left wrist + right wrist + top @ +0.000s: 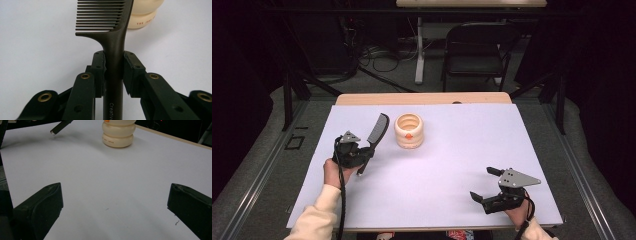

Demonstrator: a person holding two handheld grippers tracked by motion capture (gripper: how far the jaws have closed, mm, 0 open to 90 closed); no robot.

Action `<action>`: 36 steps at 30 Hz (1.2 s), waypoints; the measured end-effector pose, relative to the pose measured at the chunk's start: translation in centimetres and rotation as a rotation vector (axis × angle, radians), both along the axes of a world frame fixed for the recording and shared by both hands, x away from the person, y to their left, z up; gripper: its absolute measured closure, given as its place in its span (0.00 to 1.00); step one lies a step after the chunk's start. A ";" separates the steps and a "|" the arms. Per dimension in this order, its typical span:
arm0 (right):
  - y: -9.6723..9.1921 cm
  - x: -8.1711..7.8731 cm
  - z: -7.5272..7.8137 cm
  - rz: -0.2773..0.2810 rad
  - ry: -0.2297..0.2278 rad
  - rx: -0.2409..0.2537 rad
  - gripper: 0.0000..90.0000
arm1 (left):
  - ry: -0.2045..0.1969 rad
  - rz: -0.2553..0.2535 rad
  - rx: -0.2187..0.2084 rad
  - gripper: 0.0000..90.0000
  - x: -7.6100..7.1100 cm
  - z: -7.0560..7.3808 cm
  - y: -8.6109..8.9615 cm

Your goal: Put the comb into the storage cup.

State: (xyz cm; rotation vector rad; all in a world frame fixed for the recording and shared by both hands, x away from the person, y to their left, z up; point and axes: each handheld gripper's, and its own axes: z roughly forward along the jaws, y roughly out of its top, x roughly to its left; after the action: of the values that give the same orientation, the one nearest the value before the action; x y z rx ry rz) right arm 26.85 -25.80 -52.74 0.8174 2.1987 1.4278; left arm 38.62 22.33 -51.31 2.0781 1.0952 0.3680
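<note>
Half the comb (105, 22) handle hides between the left gripper (113, 62) pads, clamped; right gripper (488, 185) rests wide open.

A dark folding chair (475, 47) stands behind the white-topped table (472, 150) (cables (377, 57) litter the grey floor (377, 82)).

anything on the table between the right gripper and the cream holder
Nothing: in the right gripper view, bare white table runs from the right gripper to the cream holder.
</note>
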 end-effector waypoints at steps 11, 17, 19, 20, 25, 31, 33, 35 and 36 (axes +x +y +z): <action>0.0 0.0 0.1 0.004 0.000 0.005 0.00 | -0.036 0.014 -0.027 0.81 1.3 0.5 -0.5; 0.1 0.0 0.0 -0.006 0.006 0.004 0.00 | -0.039 0.007 -0.023 0.81 2.0 0.5 -0.8; 0.1 0.0 0.0 -0.005 0.010 0.002 0.00 | -0.047 0.012 -0.028 0.81 2.2 0.5 -0.9; 0.1 0.0 0.0 -0.004 0.009 0.002 0.00 | -0.050 0.015 -0.028 0.81 2.2 0.6 -0.9; 0.1 0.0 0.0 -0.006 0.014 0.004 0.00 | -0.067 0.018 -0.040 0.81 2.7 0.9 -1.0; 0.2 0.0 -0.1 -0.005 0.018 0.005 0.00 | -0.085 0.029 -0.047 0.81 3.1 0.9 -1.2; 0.2 0.0 -0.2 -0.001 0.018 -0.003 0.00 | -0.090 0.032 -0.048 0.81 3.2 0.9 -1.2; 0.2 0.0 -0.2 0.001 0.019 0.000 0.00 | -0.096 0.035 -0.051 0.81 3.3 0.9 -1.2; 0.2 0.0 -0.2 0.000 0.019 -0.001 0.00 | -0.099 0.037 -0.053 0.81 3.3 1.0 -1.2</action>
State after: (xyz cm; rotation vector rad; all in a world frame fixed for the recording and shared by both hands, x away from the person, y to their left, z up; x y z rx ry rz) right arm 26.90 -25.57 -52.93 0.8343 2.2132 1.4246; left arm 41.91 21.11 -50.34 1.9745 1.0739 0.4504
